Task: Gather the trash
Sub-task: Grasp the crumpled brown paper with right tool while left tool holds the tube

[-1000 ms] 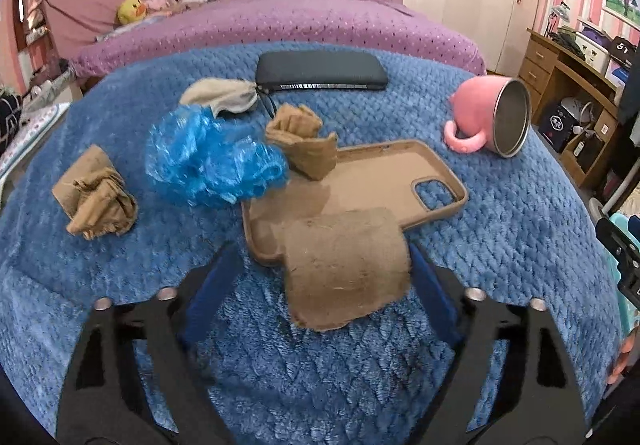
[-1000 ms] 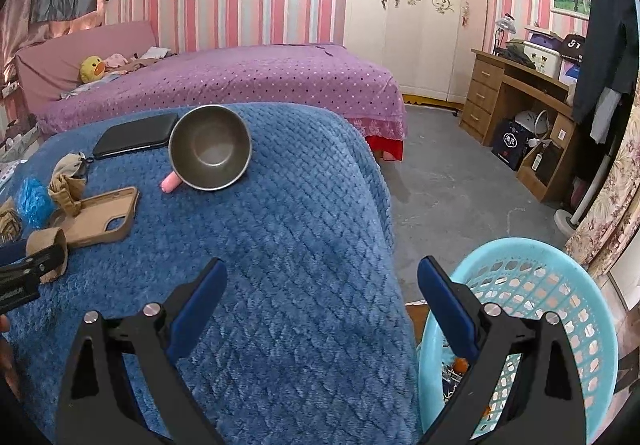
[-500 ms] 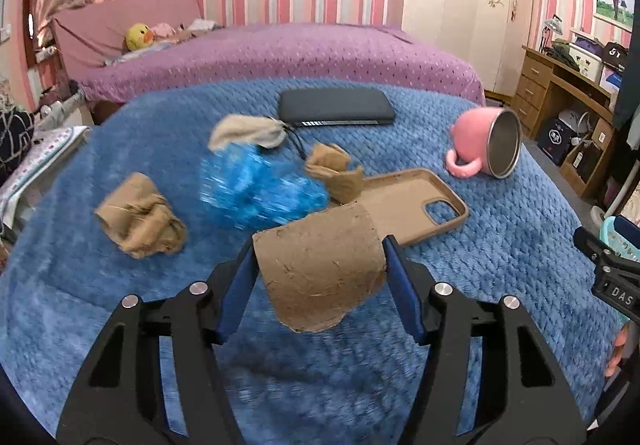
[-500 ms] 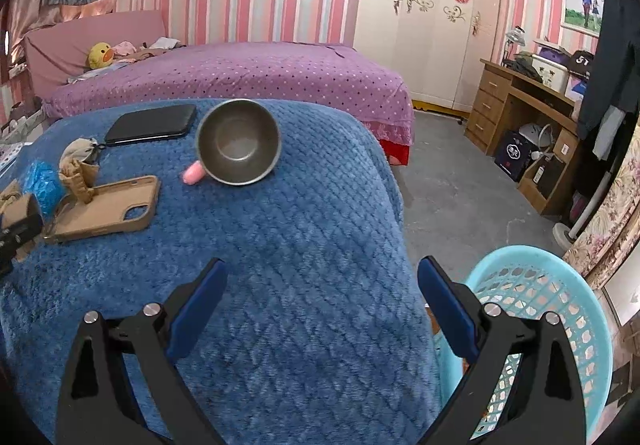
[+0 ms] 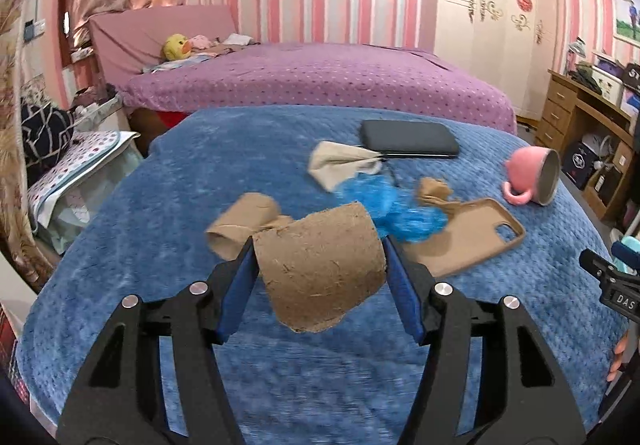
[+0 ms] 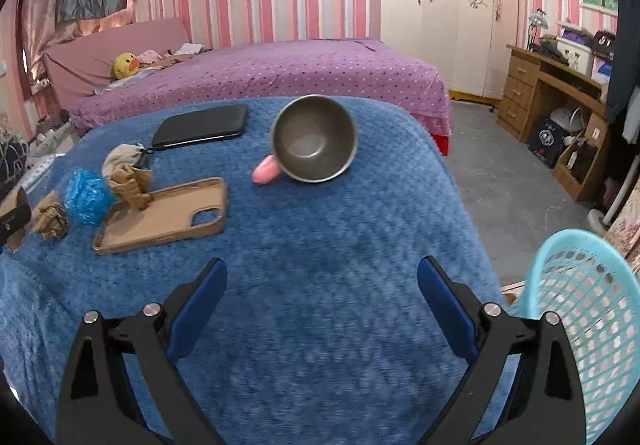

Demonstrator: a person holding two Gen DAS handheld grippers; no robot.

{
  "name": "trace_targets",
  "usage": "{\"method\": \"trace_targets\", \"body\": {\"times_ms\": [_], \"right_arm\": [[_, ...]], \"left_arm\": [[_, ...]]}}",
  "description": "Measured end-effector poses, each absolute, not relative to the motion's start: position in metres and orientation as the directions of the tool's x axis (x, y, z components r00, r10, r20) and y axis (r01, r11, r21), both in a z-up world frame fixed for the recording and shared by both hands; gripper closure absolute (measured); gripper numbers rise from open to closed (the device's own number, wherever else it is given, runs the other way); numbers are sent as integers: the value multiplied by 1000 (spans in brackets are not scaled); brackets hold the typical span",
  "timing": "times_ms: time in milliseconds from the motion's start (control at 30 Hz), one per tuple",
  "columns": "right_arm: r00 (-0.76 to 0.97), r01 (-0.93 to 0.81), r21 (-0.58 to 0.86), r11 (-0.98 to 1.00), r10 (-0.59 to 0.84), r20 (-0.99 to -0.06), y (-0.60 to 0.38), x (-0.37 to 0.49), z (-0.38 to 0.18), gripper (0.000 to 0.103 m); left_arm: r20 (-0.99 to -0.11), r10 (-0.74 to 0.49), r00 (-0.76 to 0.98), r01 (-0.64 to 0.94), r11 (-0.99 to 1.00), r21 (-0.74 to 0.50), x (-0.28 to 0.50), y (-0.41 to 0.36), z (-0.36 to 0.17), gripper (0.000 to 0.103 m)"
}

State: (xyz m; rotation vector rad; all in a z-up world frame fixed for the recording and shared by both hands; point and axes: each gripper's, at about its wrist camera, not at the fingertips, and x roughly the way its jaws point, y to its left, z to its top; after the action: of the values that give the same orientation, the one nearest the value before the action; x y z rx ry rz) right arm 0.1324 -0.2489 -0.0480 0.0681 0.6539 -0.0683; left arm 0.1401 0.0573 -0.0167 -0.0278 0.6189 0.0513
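So the left gripper [image 5: 320,269] has its two blue pads pressed on either side of a brown cardboard tube [image 5: 320,265], kind of a squashed paper-roll core, and it's holding it up off the blue blanket [image 5: 160,185]. The jaws closed in on it within the last second, so they sit at a middling width with the tube filling the gap.

Just behind the tube, still lying on the blanket, there's a crumpled brown paper wad [image 5: 240,225] toward the left side, and a scrunched blue plastic bag [image 5: 384,205] right behind it toward the middle. Next to the blue bag is another twisted brown paper scrap [image 5: 434,191], which rests on the end of a tan phone case [image 5: 472,241] lying open side up. Further back there's a beige cloth-looking scrap [image 5: 340,161] touching a dark flat case [image 5: 408,137] near the far edge. A pink mug [image 5: 532,177] lies tipped on its side near the right edge, opening facing right.

The right gripper [image 6: 320,305] is wide open with nothing between its pads, hovering over the bare near-right part of the blanket. A light blue plastic basket [image 6: 580,305] sits off the blanket's right edge, down by the floor. Can't see inside it from here.
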Motion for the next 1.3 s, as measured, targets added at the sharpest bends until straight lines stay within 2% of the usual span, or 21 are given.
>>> {"method": "trace_targets", "body": {"times_ms": [167,400,633,767,967,1100,1167,1300], "right_arm": [[797,58,45,997,-19,-603,-230,134,-49,9],[768,25,-46,999,-49,-639,-201,146,-61,9],[772,-52,-85,995,-14,-635,-166,160,-58,9],[784,-104,-48,993,52,-618,-145,170,-49,9],[804,-163,-77,984,87,-588,-111,195,-36,10],[781,-195,-72,978,111,-614,-99,218,-37,26],[774,-205,-65,977,122,-621,-93,228,-36,30],[714,-252,-41,967,157,-682,-80,249,-52,59]], "left_arm": [[-585,72,807,-92,996,-5,140,84,-19,43],[-589,83,804,-123,992,-28,136,120,-21,43],[-626,85,775,-186,978,-97,145,151,-29,43],[-617,119,778,-197,979,-60,147,151,-28,43],[-626,144,766,-213,976,-36,152,155,-33,43],[-639,135,758,-221,974,-56,157,161,-35,43],[-641,128,757,-221,973,-65,159,161,-36,42],[-646,129,752,-210,976,-50,162,156,-38,43]]}}
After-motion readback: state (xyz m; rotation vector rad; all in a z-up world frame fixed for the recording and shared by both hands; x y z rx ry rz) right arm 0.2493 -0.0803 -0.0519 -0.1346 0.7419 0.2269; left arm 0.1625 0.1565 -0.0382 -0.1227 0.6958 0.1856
